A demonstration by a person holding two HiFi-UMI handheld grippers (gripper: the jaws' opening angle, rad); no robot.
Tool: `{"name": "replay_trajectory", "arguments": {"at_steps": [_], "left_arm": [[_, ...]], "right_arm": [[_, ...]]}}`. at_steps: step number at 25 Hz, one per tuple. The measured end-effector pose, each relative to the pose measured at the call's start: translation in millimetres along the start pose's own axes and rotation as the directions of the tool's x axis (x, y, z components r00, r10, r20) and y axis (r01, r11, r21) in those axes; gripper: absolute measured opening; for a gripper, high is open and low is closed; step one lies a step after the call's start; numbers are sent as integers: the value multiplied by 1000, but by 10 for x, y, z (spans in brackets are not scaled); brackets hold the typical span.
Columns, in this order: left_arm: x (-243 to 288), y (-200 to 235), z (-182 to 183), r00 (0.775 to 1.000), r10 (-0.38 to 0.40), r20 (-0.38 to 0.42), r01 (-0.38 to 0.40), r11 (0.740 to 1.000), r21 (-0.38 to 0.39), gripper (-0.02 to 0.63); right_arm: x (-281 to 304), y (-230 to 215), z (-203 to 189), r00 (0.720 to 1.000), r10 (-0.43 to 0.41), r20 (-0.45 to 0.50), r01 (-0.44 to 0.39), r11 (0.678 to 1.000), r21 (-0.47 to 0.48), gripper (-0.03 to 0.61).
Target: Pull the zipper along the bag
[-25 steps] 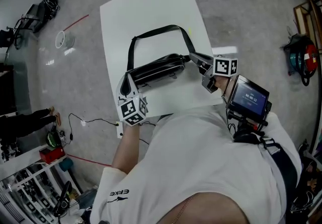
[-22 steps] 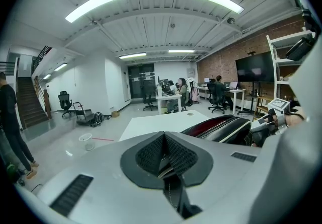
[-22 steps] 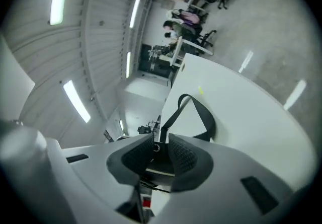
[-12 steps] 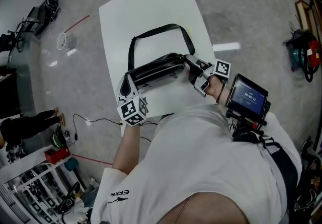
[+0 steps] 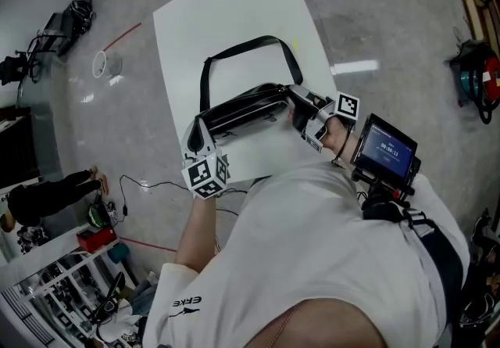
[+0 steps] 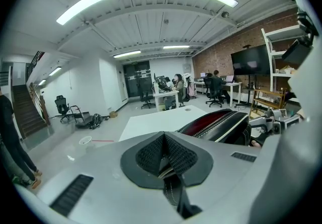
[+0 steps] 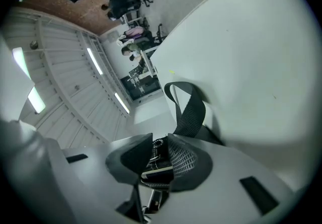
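- The black bag (image 5: 244, 104) is lying across the middle of the white table (image 5: 234, 2). Its long side is running from the person's left to their right.
- The strap (image 5: 234, 49) is arching in a loop over the table on the far side of the bag, away from the person.
- The left gripper (image 5: 198, 124) is sitting at the bag's left end. In the left gripper view its jaws are pressing together on a thin fold of the bag's material at that end.
- From that same view the bag (image 6: 221, 123) is stretching away to the right. A strip of red lining is showing between the rows of zipper teeth, so that stretch is lying open.
- The right gripper (image 5: 294, 98) is meeting the bag's right end, near where the strap joins.
- In the right gripper view its jaws are clamping on the zipper pull (image 7: 157, 153), a small metal piece with a dark tab beneath it, with the strap (image 7: 190, 109) rising just beyond.
- The person is leaning over the near edge of the table, one gripper at each end of the bag.
- A small screen (image 5: 384, 151) is glowing on the rig behind the right gripper.
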State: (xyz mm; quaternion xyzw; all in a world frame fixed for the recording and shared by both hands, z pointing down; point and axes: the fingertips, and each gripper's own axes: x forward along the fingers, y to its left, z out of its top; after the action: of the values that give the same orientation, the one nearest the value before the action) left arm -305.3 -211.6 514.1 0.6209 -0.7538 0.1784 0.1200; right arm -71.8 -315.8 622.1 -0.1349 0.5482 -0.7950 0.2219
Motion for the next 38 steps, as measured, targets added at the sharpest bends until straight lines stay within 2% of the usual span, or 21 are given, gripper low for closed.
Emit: {"name": "replay_trajectory", "arguments": {"at_steps": [4,9,13,18,28,31,33,38], "left_arm": [[-23,2,-17,1000,-2,1,2,1000,0,3],[-30,9,-27,1000,10,1,-10,1000,-10,3],[-36,36,-18,1000,18,5,-18,1000,-9,3],[-27,44,-26,1000,15,1,-15,1000,-11,3],[-19,33,-34,1000,13,7,-13,1000,-7,3],[-38,21,-39,1000,11,9,-11,1000,-7,3],[-37,7,-54,1000,10,10,-10,1000,-7,3],[7,-4,-60,1000,8,12,-8,1000,-5,3]], "right_arm": [[17,48,-12,999,0,-34,-2,999,-53,91],[15,-19,-40,999,-15,-39,14,999,-28,91],[38,58,-69,999,32,-33,-32,999,19,91],[55,180,-86,996,73,-49,-73,997,-12,89],[109,351,-126,991,121,-59,-120,993,11,87],[119,352,-154,992,90,-90,-93,995,-37,73],[125,342,-164,992,59,-115,-70,993,-93,34],[155,486,-163,991,30,-127,-61,965,-254,15]]}}
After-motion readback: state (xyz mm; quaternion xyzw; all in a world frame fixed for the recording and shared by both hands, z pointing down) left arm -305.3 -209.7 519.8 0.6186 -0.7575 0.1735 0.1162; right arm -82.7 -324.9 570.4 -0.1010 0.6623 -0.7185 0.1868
